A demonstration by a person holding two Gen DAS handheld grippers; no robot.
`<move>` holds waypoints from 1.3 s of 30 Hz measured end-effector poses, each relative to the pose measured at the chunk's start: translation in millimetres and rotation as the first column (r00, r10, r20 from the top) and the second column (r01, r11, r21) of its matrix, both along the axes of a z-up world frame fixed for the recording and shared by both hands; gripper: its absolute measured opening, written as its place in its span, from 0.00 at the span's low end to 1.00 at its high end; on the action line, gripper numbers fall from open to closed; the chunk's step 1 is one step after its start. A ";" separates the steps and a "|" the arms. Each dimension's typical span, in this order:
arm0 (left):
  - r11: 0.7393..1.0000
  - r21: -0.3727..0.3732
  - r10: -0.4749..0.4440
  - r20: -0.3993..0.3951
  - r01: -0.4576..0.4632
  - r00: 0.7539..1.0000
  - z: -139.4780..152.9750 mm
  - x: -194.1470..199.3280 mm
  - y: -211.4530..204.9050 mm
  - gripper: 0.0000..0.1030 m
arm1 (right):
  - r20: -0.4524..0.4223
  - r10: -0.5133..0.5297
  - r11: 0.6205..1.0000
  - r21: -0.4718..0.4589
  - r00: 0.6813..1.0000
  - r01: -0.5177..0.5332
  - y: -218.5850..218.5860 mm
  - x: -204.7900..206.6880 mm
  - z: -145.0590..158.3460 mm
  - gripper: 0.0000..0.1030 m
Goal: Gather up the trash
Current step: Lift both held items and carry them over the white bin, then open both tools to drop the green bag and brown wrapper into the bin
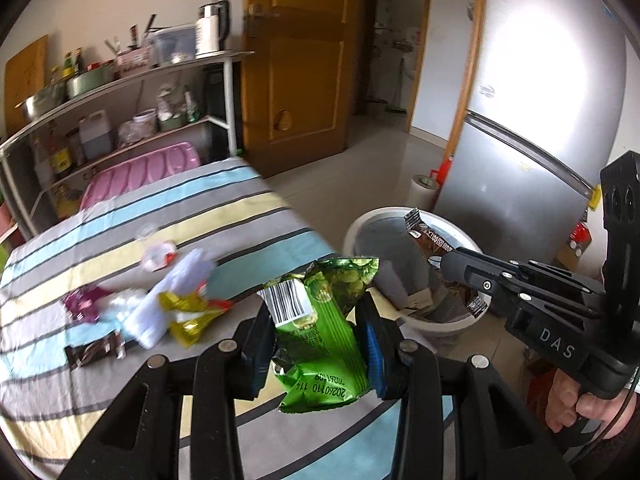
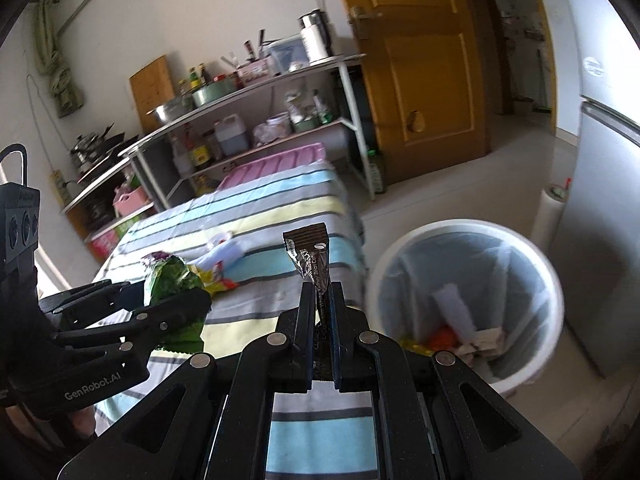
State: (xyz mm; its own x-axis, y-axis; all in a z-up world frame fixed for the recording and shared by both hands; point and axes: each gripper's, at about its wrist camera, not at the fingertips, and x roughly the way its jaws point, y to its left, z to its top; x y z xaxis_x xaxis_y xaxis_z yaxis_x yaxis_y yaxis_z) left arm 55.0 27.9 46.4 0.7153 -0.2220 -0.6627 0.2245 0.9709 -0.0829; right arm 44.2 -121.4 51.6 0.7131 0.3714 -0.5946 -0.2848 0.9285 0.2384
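Observation:
My left gripper (image 1: 316, 312) is shut on a green snack bag (image 1: 320, 320) and holds it above the striped table's right edge; the left gripper (image 2: 176, 300) with the green bag (image 2: 172, 280) also shows in the right wrist view. My right gripper (image 2: 320, 292) is shut on a brown coffee sachet (image 2: 310, 256); in the left wrist view the right gripper (image 1: 444, 264) holds the sachet (image 1: 426, 240) over the white trash bin (image 1: 360, 228). The bin (image 2: 400, 248) holds some trash. Several wrappers (image 1: 160, 304) lie on the striped cloth (image 1: 240, 208).
A metal shelf rack (image 1: 120, 84) with pots, bottles and a kettle stands behind the table. A pink lid (image 1: 140, 172) leans at the table's far edge. A wooden door (image 1: 304, 60) and a silver fridge (image 1: 532, 120) flank the tiled floor. A white roll (image 1: 420, 192) stands by the fridge.

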 end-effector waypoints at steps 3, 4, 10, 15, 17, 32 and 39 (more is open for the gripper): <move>0.999 0.002 -0.033 0.001 0.033 0.999 2.1 6.8 -16.5 0.39 | 0.004 -0.039 0.999 0.004 0.999 0.039 -18.3 0.7 2.5 0.06; 0.999 0.002 -0.042 0.001 0.042 0.999 2.2 8.9 -22.0 0.39 | 0.004 -0.048 0.999 0.005 0.999 0.048 -23.0 0.8 2.8 0.06; 0.994 0.000 -0.113 -0.022 0.113 0.993 -2.3 24.2 -60.9 0.39 | -0.012 -0.120 0.993 0.000 0.993 0.120 -55.9 5.7 -1.0 0.06; 0.987 -0.010 -0.158 -0.068 0.158 0.985 -15.4 39.8 -89.7 0.39 | -0.052 -0.178 0.984 -0.016 0.983 0.177 -80.4 16.7 -12.3 0.06; 0.986 -0.016 -0.168 -0.092 0.167 0.982 -21.9 46.9 -98.1 0.39 | -0.074 -0.197 0.980 -0.027 0.978 0.195 -90.2 23.2 -19.5 0.06; 0.984 0.026 -0.170 -0.169 0.177 0.971 -52.6 71.1 -130.0 0.41 | -0.174 -0.255 0.966 -0.089 0.951 0.243 -122.1 55.1 -62.9 0.06; 0.987 0.013 -0.157 -0.178 0.162 0.971 -54.4 75.1 -126.7 0.54 | -0.193 -0.263 0.964 -0.096 0.945 0.248 -123.6 61.0 -70.2 0.10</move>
State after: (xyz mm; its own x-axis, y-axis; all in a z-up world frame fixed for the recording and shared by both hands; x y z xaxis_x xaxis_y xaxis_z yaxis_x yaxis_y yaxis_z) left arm 130.1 -98.8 -7.9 0.5438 -0.3041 -0.7821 0.3610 0.9262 -0.1090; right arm 105.2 -245.1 -18.7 0.6404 0.1456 -0.7541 0.0116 0.9799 0.1990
